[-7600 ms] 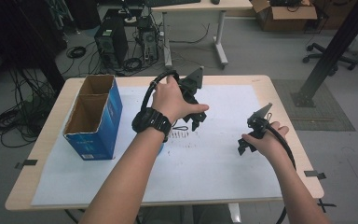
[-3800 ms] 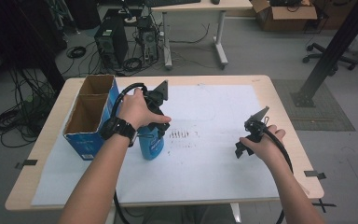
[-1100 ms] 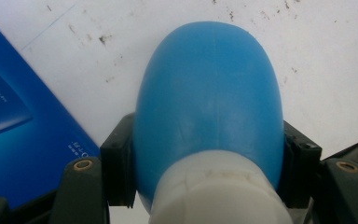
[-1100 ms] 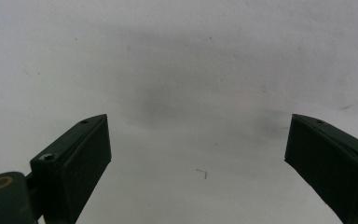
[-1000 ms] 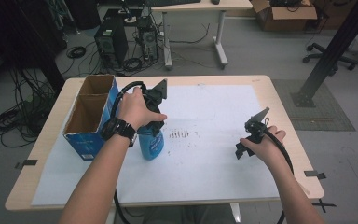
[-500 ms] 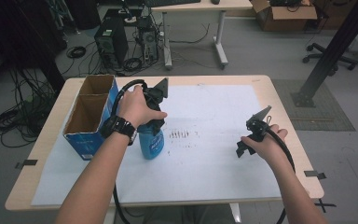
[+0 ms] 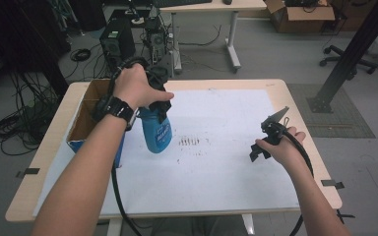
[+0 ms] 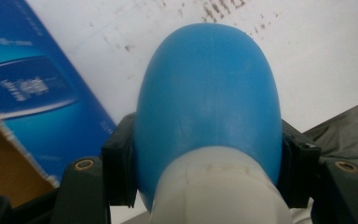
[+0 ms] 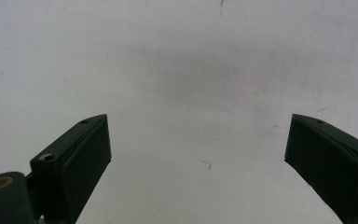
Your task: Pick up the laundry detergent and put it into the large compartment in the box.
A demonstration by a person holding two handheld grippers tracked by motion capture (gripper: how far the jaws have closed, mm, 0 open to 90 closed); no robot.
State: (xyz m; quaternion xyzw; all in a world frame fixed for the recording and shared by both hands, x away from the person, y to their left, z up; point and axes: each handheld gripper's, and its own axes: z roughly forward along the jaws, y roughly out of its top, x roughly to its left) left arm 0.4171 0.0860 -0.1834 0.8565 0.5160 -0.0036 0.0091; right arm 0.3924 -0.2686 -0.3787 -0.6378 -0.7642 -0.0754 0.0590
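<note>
Left hand-held gripper (image 8: pixel 205 186) clamps the blue bottle (image 8: pixel 209 98) above the table (image 7: pixel 236 84).

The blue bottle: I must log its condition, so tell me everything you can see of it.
The blue bottle looks like smooth, glossy plastic, with a rounded blue body and a white part at its neck. Pale print runs down its side, too small to read. The left gripper is shut on it, one black pad on each side just below the neck. It hangs upright above the white sheet, beside the open box, which it does not touch.
</note>
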